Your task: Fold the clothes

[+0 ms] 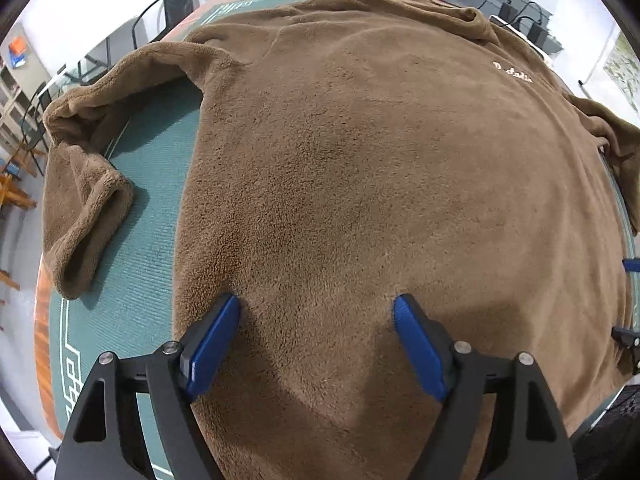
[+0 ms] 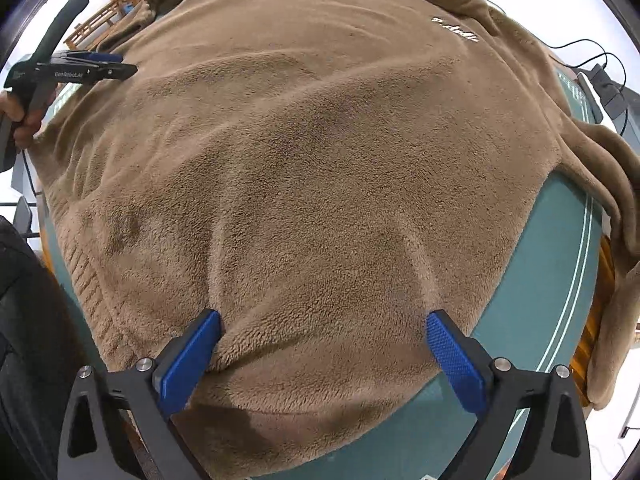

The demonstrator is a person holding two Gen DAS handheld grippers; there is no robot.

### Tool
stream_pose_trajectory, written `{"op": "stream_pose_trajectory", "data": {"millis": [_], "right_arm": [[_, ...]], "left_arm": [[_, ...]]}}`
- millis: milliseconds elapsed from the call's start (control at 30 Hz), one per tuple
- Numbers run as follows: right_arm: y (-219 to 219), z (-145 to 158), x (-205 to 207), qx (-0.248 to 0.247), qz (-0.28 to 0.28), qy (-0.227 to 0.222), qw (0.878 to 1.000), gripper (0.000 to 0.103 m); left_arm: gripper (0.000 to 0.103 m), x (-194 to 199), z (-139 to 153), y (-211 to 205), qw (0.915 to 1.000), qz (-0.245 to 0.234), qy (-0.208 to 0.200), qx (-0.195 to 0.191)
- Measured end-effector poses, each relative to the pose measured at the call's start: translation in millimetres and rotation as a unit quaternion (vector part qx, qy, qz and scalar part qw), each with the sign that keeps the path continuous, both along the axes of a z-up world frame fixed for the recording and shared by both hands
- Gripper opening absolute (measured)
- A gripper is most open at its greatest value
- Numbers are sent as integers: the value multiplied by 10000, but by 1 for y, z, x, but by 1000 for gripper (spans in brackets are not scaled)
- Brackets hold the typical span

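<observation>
Each gripper, left gripper and right gripper, has two matte black triangular arms with cut-out windows and silver round screw heads near the finger roots; blue finely ribbed pads line the fingers. Seen sideways, the left one carries white "GenRobot.AI" lettering

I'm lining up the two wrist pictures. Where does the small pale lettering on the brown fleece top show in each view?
Left wrist view: the lettering sits upper right, on the fleece top near its far edge.
Right wrist view: the lettering sits upper right of centre, close to the top edge.
Shared landmark: the green table mat under the top, with its pale border lines.
</observation>
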State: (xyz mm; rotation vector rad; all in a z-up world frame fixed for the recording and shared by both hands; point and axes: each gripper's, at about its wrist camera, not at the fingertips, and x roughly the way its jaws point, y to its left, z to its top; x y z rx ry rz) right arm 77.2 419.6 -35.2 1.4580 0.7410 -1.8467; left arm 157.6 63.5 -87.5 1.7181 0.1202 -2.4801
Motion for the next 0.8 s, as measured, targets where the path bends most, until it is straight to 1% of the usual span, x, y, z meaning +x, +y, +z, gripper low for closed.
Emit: {"op": "stream_pose_trajectory", "data": {"millis": [33, 67, 167, 233, 300, 333, 400, 467, 533, 700, 800], "right_arm": [[-4, 2, -1, 65, -55, -41, 10000, 102], [-10, 7, -2, 43, -87, -19, 10000, 102], [-34, 27, -5, -246, 23, 138, 9996, 102], [-54, 32, -8, -395, 184, 218, 9988, 102], [-76, 29, -15, -469, 345, 169, 9982, 102], [-84, 25, -17, -455, 436, 117, 9979, 102], [-95, 13, -17, -191, 746, -12, 9970, 102], [-91, 12, -14, -129, 981, 59, 9951, 103], [-77, 13, -15, -97, 1007, -31, 9949, 103], [-42, 15, -15, -15, 902, -94, 9959, 103], [-32, 16, -16, -26, 738, -69, 9972, 103]], "left_arm": [[84, -1, 3, 2, 10000, 19, -7, 14], [84, -1, 8, 7, 9999, -92, 29, 57], [84, -3, 21, 24, 9988, -431, 138, 186], [84, -9, 23, 39, 9974, -648, 149, 284], [84, -16, 17, 55, 9955, -859, 59, 392], [84, -19, 12, 61, 9951, -937, 5, 329], [85, -23, 3, 61, 9953, -965, -101, 21], [86, -21, 2, 50, 9967, -813, -69, 41], [87, -18, 1, 38, 9978, -658, -36, 64], [88, -11, 1, 15, 9989, -452, 27, 102], [88, -12, 3, 11, 9992, -359, -68, 142]]}}
